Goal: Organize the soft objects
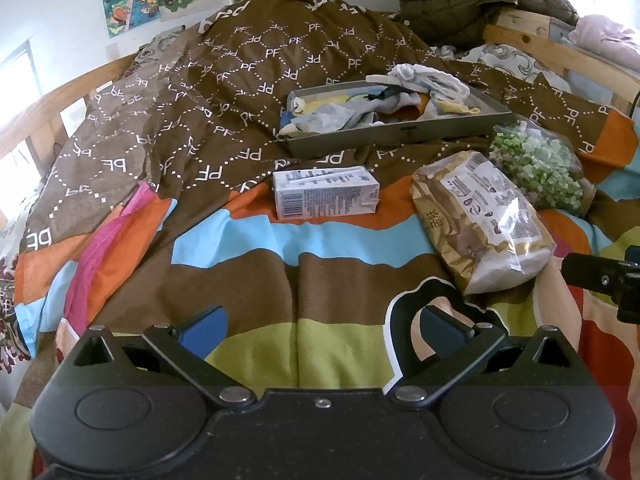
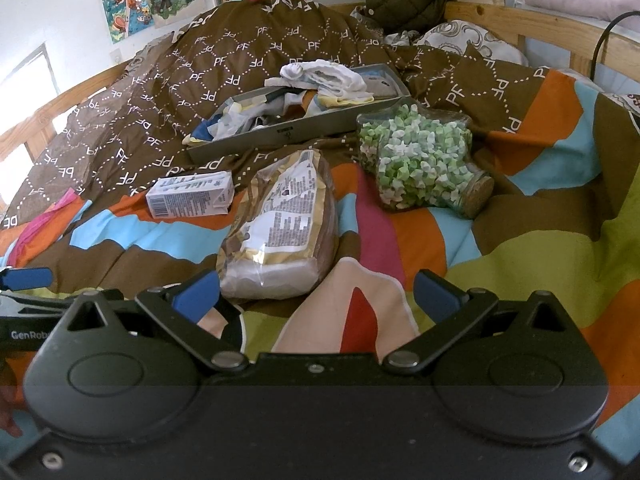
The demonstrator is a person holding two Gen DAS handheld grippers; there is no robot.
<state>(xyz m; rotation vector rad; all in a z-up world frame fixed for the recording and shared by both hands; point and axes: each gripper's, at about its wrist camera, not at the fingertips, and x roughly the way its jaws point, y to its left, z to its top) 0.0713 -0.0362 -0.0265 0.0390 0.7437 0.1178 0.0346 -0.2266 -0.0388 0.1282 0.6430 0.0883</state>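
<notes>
Two grippers hang low over the bed, both with their blue fingers spread apart and holding nothing. Taking the grey tray as the landmark: it sits up the bed on the brown patterned duvet, heaped with socks and small cloths, some spilling over its far rim. Nearer than the tray lie three things on the striped cover: a small carton off its left end, a bagged loaf in front of its middle, and a corked jar of green and white pieces touching or almost touching its right end; which, I cannot tell.

The loaf is the likeliest soft thing to move, though that is a guess from the task line. It lies straight ahead of the right gripper, its near end just beyond the left finger, its long axis running away toward the tray, roughly in line with the fingers. From the left gripper the loaf sits ahead and off to the right, farther away. So the right hand is nearer, and its fingers could close across the bag's narrow width after a small shift left.
</notes>
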